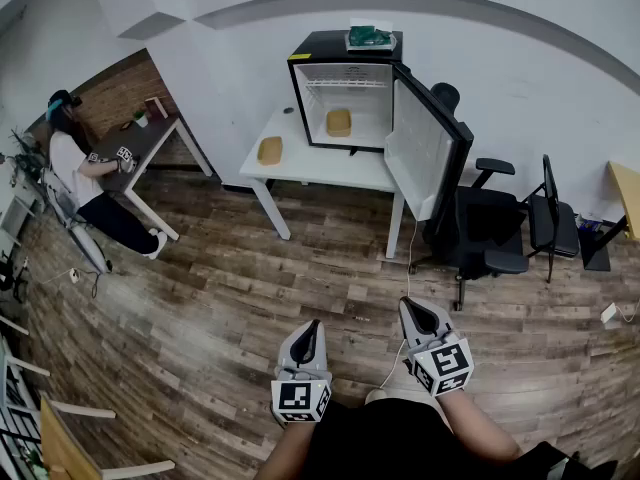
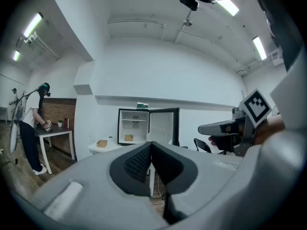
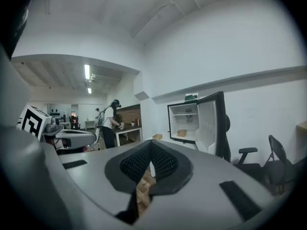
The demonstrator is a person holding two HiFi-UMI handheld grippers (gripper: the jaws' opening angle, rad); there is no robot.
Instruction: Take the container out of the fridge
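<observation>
standing well back from the fridge (image 1: 325, 46) here, so first job: walk up square to the opening, clear of the door (image 1: 420, 153) swung out to the right. left gripper (image 1: 311, 326) and right gripper (image 1: 411, 308) both with jaws pressed together, pinching nothing. worth spreading one pair before reaching in. container (image 1: 339, 122) sitting on the fridge floor, about mid-width, under the wire shelf (image 1: 345, 84). probably best taken low and level. only in the head view: lookalike container (image 1: 270, 150) by the bench (image 1: 320, 168) left edge, outside the fridge. only in the right gripper view: lit room behind the person (image 3: 110, 123).
</observation>
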